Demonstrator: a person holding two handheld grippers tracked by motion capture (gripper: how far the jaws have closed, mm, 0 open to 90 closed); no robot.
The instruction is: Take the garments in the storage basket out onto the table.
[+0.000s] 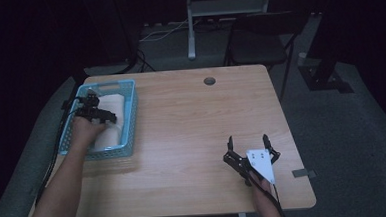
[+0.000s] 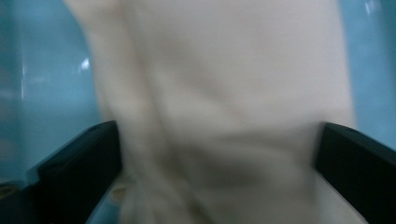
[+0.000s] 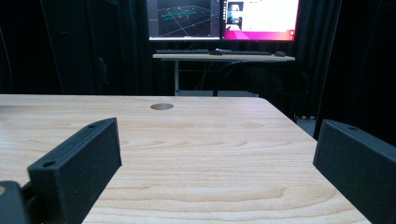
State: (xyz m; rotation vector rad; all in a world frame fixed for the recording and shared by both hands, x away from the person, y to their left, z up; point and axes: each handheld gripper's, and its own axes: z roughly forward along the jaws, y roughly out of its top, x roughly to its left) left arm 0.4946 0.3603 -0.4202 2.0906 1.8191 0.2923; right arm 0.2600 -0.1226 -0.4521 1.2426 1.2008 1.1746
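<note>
We see a blue basket (image 1: 129, 123) sitting at the left edge of the tabletop (image 1: 192, 133), its near wall close to the front edge; the wood from the basket across to the right edge lies bare, save for a round cable hole (image 1: 209, 81) near the far edge; our left gripper (image 1: 97, 113) is down inside the basket, its fingers spread with the folded cream cloth (image 2: 224, 102) between them, blue basket wall showing on either side in the left gripper view; whether they press the cloth we cannot tell; our right gripper (image 1: 248, 143) rests low near the front right corner, fingers spread wide over bare wood, well apart from the basket.
</note>
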